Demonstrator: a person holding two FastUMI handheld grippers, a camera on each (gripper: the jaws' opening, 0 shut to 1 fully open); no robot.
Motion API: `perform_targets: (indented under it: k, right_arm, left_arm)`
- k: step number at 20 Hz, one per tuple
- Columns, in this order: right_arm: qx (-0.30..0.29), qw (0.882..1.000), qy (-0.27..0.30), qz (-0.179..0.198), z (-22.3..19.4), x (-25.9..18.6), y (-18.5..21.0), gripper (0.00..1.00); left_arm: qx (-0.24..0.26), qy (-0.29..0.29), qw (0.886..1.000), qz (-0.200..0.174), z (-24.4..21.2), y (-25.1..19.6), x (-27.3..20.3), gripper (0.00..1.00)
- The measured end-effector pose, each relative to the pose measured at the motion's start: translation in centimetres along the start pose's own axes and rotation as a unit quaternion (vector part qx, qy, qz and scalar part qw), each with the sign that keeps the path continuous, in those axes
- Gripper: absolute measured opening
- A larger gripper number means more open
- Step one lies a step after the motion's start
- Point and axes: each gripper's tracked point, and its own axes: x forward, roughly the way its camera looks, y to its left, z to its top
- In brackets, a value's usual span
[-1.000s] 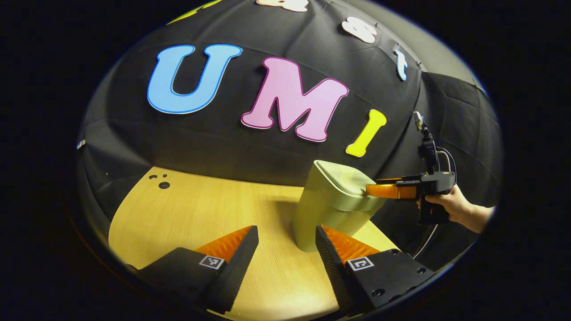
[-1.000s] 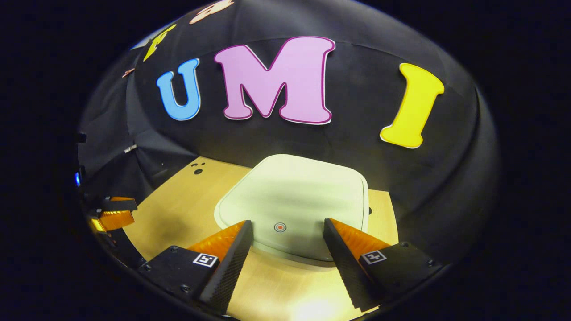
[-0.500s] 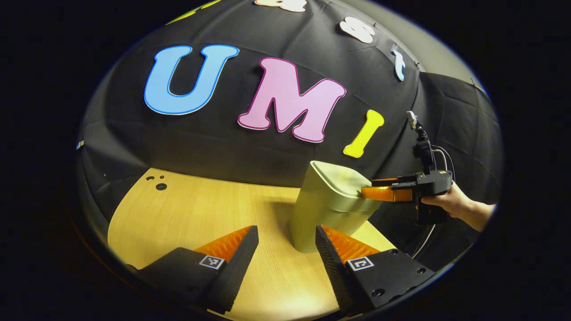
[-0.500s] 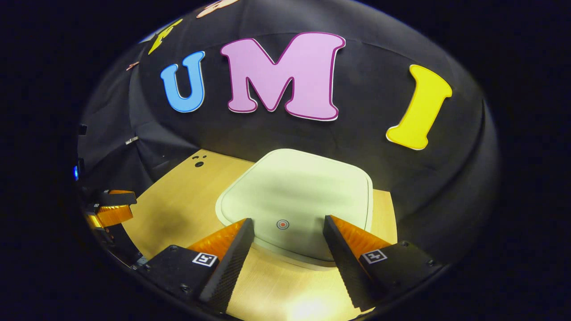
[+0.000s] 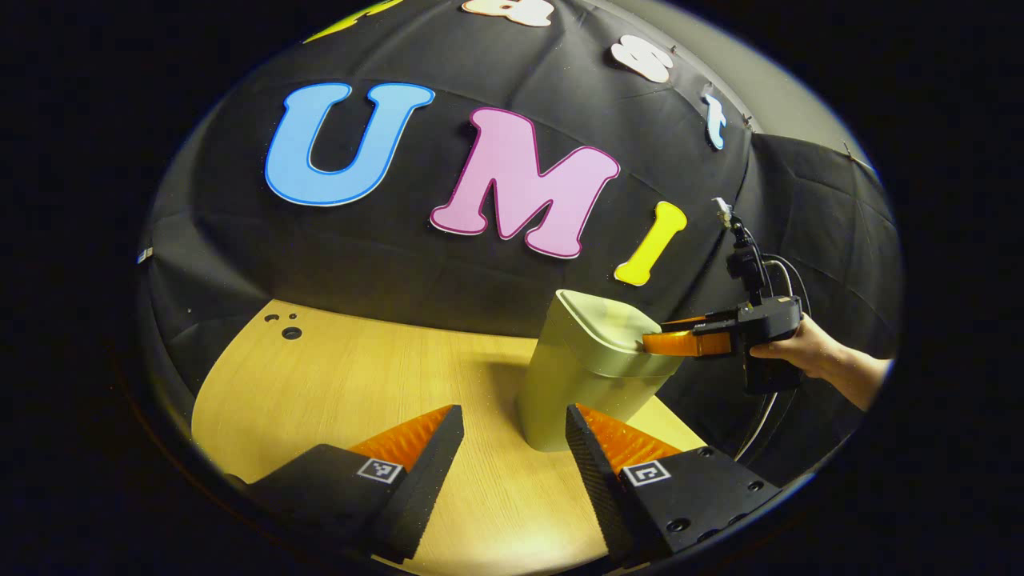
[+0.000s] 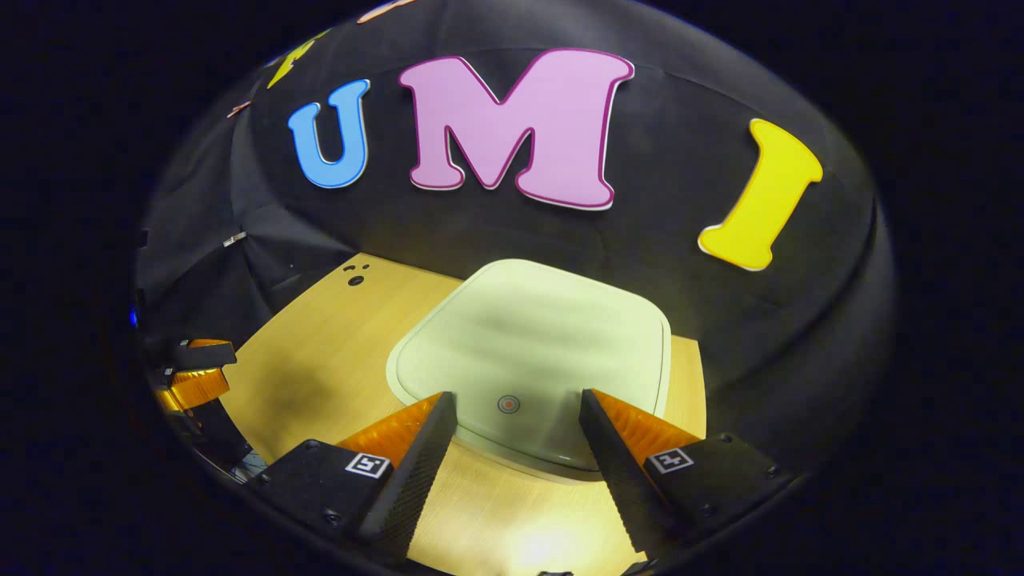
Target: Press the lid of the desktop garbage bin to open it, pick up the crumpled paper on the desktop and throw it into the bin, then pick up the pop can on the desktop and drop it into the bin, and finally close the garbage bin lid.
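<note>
The right gripper [image 6: 516,416] is pressing its spread, empty fingers lower onto the lid [image 6: 536,344] of the bin [image 5: 588,376], now straddling its button [image 6: 508,404]; the lid is staying shut. The left gripper [image 5: 512,436] is idling beside the bin, spread and empty.

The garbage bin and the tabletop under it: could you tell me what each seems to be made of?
Garbage bin: probably moulded plastic, pale green with a satin sheen, rounded seamless corners, smooth lid. Tabletop: light wood or wood-look laminate, with fine straight grain lines and a matte surface.
</note>
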Motion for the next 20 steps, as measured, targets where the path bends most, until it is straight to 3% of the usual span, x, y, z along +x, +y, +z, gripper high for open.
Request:
perform_targets:
  k: [5, 12, 17, 20]
  right_arm:
    - [-0.012, 1.0, -0.005, -0.007, 0.1, -0.2, 0.4, 0.99]
    - [-0.005, 0.998, 0.056, 0.0, 1.0, 1.5, 1.2, 0.99]
    - [-0.012, 0.986, 0.168, 0.017, 0.4, 2.0, 1.5, 1.0]
    - [-0.032, 0.98, 0.198, 0.018, 0.0, 2.7, 1.6, 1.0]
  left_arm:
    - [-0.002, 0.002, 1.0, 0.008, 0.0, 1.0, -0.4, 0.85]
    - [-0.004, 0.004, 1.0, 0.003, 0.3, 0.9, 0.4, 0.85]
    - [-0.011, 0.01, 1.0, 0.002, -0.1, 1.5, 1.2, 0.85]
    - [-0.022, 0.005, 1.0, -0.001, 0.0, 1.8, 1.6, 0.85]
